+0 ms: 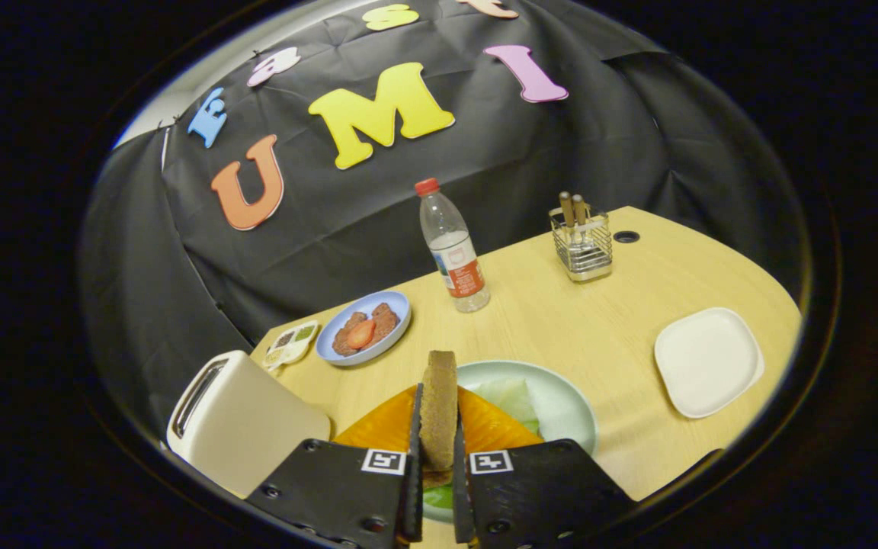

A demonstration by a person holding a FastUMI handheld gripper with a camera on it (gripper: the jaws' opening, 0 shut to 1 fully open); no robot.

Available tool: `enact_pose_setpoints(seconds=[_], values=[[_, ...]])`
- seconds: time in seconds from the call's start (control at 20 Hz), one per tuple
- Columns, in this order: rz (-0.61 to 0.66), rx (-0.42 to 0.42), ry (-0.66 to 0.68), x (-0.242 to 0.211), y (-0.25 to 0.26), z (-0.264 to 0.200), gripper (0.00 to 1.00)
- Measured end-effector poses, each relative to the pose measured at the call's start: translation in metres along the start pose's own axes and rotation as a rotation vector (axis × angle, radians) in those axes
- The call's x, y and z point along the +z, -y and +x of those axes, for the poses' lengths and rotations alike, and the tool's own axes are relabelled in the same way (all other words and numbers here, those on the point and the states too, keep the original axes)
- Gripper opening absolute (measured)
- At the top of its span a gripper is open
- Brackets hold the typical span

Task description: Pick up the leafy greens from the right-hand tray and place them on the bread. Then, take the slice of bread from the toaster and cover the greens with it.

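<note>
We hold the slice of bread [439,408] on edge between the jaws of the gripper [436,465], both fingers [414,450] pressing its broad faces, so its long axis runs forward along the fingers and its free end stands up beyond their tips. Directly beneath and just ahead lies the pale green plate [568,404], carrying an orange sheet, which we cannot identify [485,427], and the leafy greens [511,398]; a further patch of green shows low between the fingers. The lower bread is hidden by the jaws, so we judge its position from the greens alone. The relation that governs the coming move is vertical: the held slice stands upright above the stack and, in our judgement, must be tipped flat and lowered onto the greens.

The toaster [245,419] stands close at the left of the fingers, near enough to be brushed in a sideways swing. Farther off on the surface [607,335] we note a blue plate [366,328] of food, a small compartment dish [292,343], a water bottle [450,248], a wire cutlery holder [582,242] and a white square plate [708,361], all well apart from the path.
</note>
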State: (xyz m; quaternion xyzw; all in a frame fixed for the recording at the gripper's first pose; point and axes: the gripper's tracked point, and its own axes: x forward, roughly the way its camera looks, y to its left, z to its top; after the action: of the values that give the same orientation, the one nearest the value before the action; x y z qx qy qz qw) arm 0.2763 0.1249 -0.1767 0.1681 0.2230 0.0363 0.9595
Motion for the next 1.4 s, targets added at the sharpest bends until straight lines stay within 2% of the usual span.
enact_pose_setpoints(seconds=[0.05, 0.35, 0.65, 1.0, 1.15, 1.4], values=[[-0.004, -0.003, -0.004, -0.001, 0.005, 0.001, 0.21], [-0.020, -0.019, -0.013, -0.008, 0.030, 0.006, 0.34], [-0.056, -0.050, -0.022, -0.016, 0.046, 0.010, 0.57], [-0.121, -0.116, -0.020, -0.020, 0.056, 0.014, 0.69], [-0.162, -0.152, 0.010, -0.011, 0.058, 0.005, 0.79], [-0.225, -0.186, 0.067, 0.004, 0.046, -0.025, 0.86]])
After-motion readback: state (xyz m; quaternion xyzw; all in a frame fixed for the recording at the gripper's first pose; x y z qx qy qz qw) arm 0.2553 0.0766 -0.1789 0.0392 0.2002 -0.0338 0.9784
